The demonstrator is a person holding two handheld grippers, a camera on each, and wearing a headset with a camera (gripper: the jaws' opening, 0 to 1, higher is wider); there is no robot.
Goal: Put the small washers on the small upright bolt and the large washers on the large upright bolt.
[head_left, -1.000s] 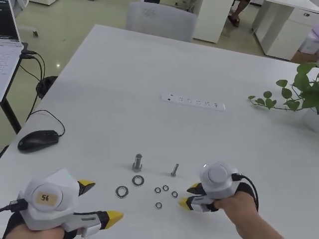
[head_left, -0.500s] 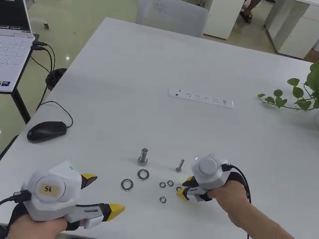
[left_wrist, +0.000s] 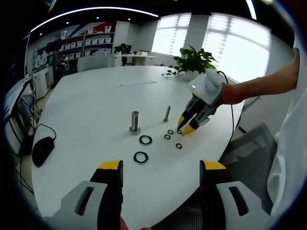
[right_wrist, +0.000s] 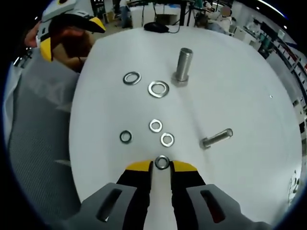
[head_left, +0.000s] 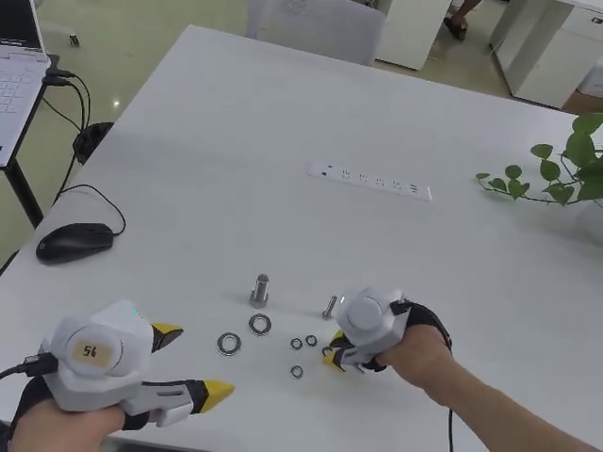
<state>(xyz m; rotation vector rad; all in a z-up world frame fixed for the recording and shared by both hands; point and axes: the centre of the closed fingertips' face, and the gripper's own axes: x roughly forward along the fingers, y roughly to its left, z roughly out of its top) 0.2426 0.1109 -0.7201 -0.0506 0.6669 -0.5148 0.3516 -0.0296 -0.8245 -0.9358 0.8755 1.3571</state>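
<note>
Indoors, white table [head_left: 236, 141] carries washers [head_left: 260, 325], mouse [head_left: 73, 242], power strip [head_left: 369, 181], plant [head_left: 565, 169]

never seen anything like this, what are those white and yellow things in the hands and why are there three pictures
They are hand-held grippers: two-jaw tongs a person works. One picture is from a headset camera looking down; each round one is from a camera on a gripper. On the table stand a large bolt and a small bolt, with two large washers and some small washers flat beside them. The left gripper is open, empty. The right gripper has its tips closed on one small washer lying on the table.
</note>
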